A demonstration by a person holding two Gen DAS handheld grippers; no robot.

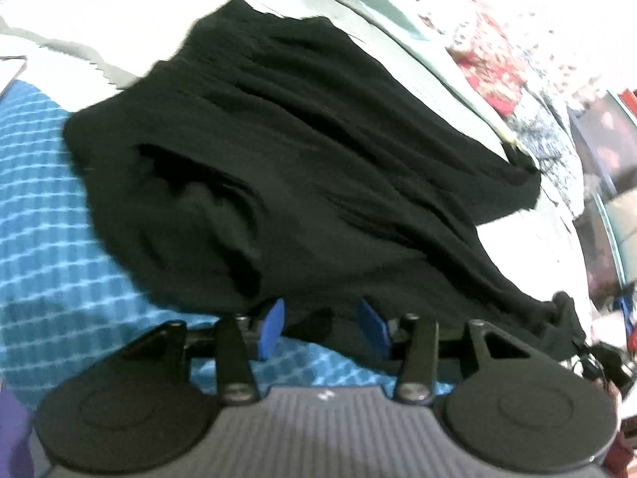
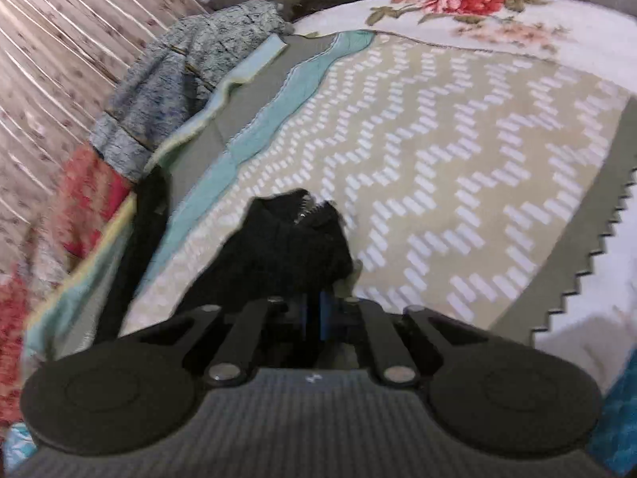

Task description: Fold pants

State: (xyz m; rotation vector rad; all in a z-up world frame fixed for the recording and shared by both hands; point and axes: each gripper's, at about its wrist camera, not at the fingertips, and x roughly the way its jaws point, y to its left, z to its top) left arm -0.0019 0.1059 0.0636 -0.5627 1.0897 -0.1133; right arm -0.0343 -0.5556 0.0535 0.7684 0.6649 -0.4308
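Black pants (image 1: pixel 302 151) lie spread and wrinkled across the bed, reaching from the upper left down to the lower right of the left wrist view. My left gripper (image 1: pixel 322 324) is at their near edge. Its blue pads (image 1: pixel 272 324) stand apart, with a flap of the black cloth hanging between them and not visibly pinched. In the right wrist view my right gripper (image 2: pixel 316 306) is shut on a bunched end of the pants (image 2: pixel 286 247), where a zipper shows at the top. A black strip of the pants trails off to the left.
The bed carries a beige zigzag-patterned cover (image 2: pixel 458 167) with a grey saw-tooth border, and a blue checked cover (image 1: pixel 43 219). A floral quilt (image 2: pixel 469 4) lies at the far edge. A grey-blue speckled garment (image 2: pixel 179 79) is heaped at the left, with a pale curtain (image 2: pixel 47 51) behind it.
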